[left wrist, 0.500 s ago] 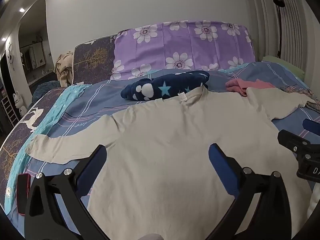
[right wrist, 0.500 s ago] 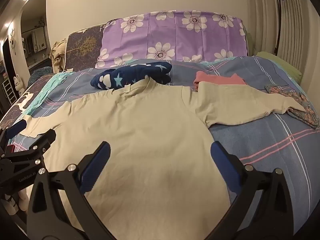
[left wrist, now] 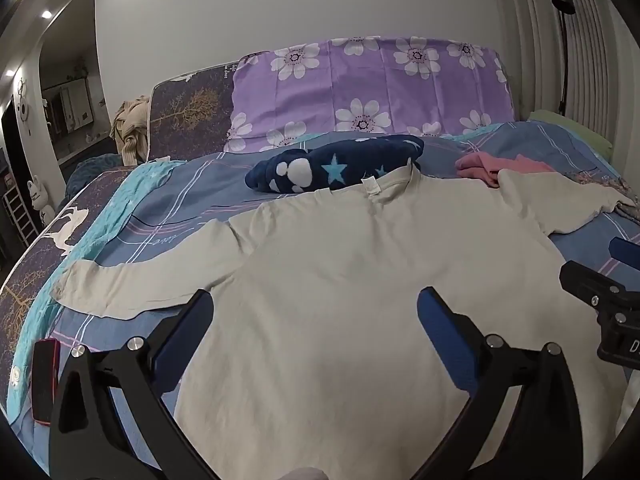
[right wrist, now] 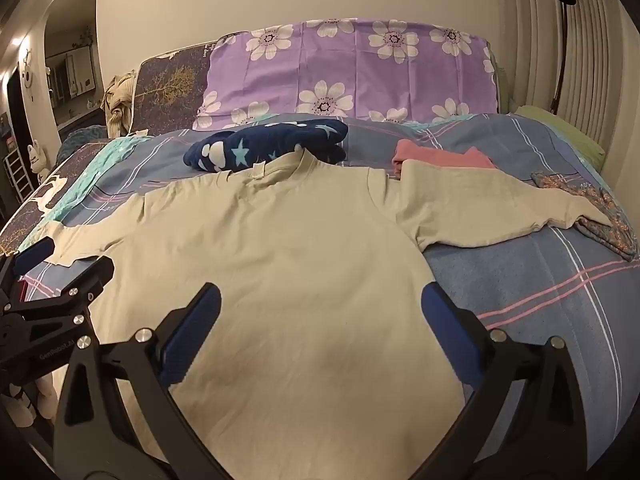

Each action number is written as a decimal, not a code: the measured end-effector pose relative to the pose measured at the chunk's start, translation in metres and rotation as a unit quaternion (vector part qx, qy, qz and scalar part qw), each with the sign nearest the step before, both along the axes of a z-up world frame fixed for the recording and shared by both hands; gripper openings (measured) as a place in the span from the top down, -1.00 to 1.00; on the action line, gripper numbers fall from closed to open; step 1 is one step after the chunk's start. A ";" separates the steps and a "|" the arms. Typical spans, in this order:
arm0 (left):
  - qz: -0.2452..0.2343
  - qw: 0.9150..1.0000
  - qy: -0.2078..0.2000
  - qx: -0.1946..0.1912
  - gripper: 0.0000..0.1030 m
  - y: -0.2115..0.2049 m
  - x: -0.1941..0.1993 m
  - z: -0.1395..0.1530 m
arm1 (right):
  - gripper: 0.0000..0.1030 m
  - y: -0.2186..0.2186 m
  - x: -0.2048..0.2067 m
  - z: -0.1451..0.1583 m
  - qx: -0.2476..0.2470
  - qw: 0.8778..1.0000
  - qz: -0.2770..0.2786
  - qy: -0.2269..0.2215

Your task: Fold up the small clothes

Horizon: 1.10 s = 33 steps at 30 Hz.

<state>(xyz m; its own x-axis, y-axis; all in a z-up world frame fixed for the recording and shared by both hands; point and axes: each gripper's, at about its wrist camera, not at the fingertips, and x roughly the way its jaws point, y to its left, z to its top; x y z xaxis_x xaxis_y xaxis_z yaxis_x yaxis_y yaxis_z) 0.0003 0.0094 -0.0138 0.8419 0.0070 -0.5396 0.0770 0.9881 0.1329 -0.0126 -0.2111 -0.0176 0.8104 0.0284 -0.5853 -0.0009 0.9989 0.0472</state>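
A beige long-sleeved shirt (left wrist: 352,280) (right wrist: 280,264) lies spread flat on the bed, collar toward the pillows, both sleeves stretched out to the sides. My left gripper (left wrist: 314,312) hovers open above the shirt's lower left body, nothing between its blue pads. My right gripper (right wrist: 320,308) hovers open above the lower right body, its right pad over the shirt's side edge. The right gripper's tip shows at the right edge of the left wrist view, and the left gripper's tip at the left edge of the right wrist view.
A folded navy star-print garment (left wrist: 332,164) (right wrist: 268,148) lies behind the collar, a pink garment (left wrist: 500,164) (right wrist: 440,158) beside it, a patterned cloth (right wrist: 600,216) under the right sleeve's end. Purple flowered pillows (left wrist: 372,92) stand at the headboard. A red-black phone (left wrist: 44,384) lies near the left edge.
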 end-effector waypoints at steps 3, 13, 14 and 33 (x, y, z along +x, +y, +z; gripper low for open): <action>0.003 1.000 -0.001 0.006 -0.97 0.001 -0.002 -0.002 | -0.96 0.001 -0.003 0.000 -0.003 1.000 0.002 -0.002; 0.003 1.000 0.003 0.010 -0.97 -0.002 0.000 -0.001 | -0.96 0.003 -0.004 -0.001 -0.003 1.000 0.002 0.002; 0.003 1.000 0.003 0.010 -0.97 -0.002 0.000 -0.001 | -0.96 0.003 -0.004 -0.001 -0.004 1.000 0.002 0.002; -0.008 1.000 -0.004 0.004 -0.97 0.000 -0.003 -0.001 | -0.96 0.002 -0.004 0.000 -0.004 1.000 -0.003 0.003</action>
<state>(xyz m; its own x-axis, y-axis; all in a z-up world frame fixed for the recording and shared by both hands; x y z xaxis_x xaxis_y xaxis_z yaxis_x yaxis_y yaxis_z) -0.0027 0.0092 -0.0146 0.8458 -0.0031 -0.5335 0.0923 0.9858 0.1406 -0.0162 -0.2096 -0.0176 0.8068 0.0197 -0.5904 0.0047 0.9992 0.0397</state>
